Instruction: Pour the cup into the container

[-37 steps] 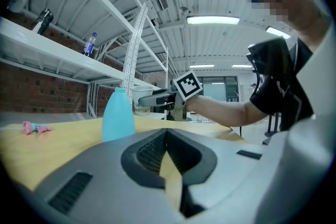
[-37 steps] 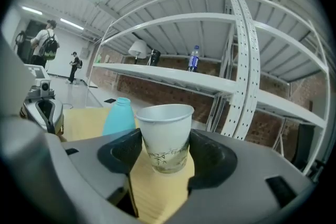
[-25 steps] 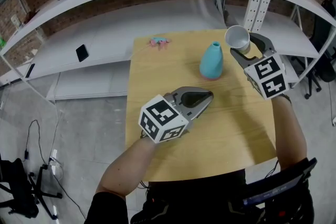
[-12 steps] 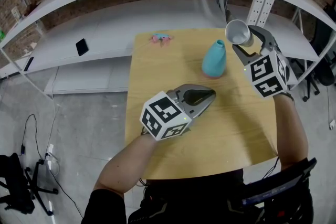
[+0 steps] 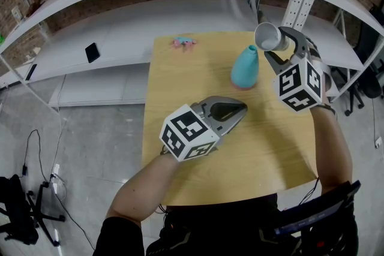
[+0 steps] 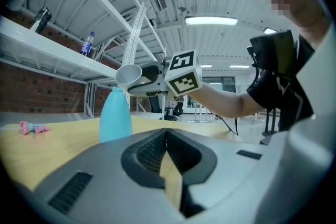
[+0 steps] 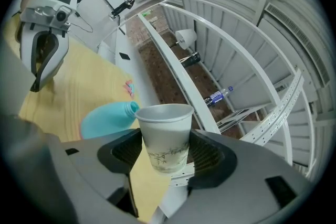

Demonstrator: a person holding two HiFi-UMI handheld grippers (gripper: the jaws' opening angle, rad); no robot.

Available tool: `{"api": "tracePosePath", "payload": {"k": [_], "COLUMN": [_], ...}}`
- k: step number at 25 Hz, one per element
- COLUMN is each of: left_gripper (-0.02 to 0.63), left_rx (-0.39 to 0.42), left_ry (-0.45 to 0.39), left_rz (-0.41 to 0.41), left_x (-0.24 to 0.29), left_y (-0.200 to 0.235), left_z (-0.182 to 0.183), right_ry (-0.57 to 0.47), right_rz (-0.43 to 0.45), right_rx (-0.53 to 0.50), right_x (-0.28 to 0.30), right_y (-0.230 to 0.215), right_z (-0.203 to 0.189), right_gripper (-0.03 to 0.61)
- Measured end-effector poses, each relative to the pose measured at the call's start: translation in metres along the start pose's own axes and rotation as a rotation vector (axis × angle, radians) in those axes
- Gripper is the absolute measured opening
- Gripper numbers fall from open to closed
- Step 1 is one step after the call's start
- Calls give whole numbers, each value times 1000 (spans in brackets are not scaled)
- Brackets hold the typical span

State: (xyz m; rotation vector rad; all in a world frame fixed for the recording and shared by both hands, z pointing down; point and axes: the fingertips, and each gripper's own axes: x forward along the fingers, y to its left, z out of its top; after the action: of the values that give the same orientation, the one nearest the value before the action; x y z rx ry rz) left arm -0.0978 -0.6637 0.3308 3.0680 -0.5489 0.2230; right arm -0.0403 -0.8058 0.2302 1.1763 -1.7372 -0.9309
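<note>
Near the far edge of your wooden table (image 5: 198, 75) lies a small pink thing (image 5: 184, 42), perhaps a toy. On the white shelf (image 5: 120, 24) beyond it, a dark phone (image 5: 92, 52) lies flat. A water bottle (image 6: 88, 43) stands on a higher shelf.

The right tongs (image 7: 167, 153) grip a white paper cup (image 7: 164, 128) with a faint leaf print, one jaw pressed to each side of it. In this tilted view, the open neck of a turquoise bottle (image 7: 107, 118) shows just left of the cup's rim. The bottle stands on a yellow wooden worktop (image 7: 84, 84), with a small pink thing (image 7: 128, 88) beyond it. The left tongs (image 7: 39, 68) hang over the worktop's other side. A plastic bottle (image 7: 218, 96) lies on a white shelf.
</note>
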Motion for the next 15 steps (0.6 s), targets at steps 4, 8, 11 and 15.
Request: {"api": "tracePosePath", "payload": {"k": [4,8,11,15], "left_gripper": [0,0,0,0], "left_rx": [1,1,2,3], "left_ry": [-1,0,-1,-1], "left_rz": [-7,-11,-13,-15], "left_x": [0,-1,-1,-1], "left_y": [-1,-1,-2,-2], "left_z": [1,0,0,0], "right_ry": [12,22,30,33], "right_rz": [-8,-21,-23,-26], "right_rx": [-37,-71,-101,-124], "right_x": [1,1,2,3], "right_y": [0,-1,1,2], "right_z": [1,3,3,4], "right_gripper": [285,287,285,285]}}
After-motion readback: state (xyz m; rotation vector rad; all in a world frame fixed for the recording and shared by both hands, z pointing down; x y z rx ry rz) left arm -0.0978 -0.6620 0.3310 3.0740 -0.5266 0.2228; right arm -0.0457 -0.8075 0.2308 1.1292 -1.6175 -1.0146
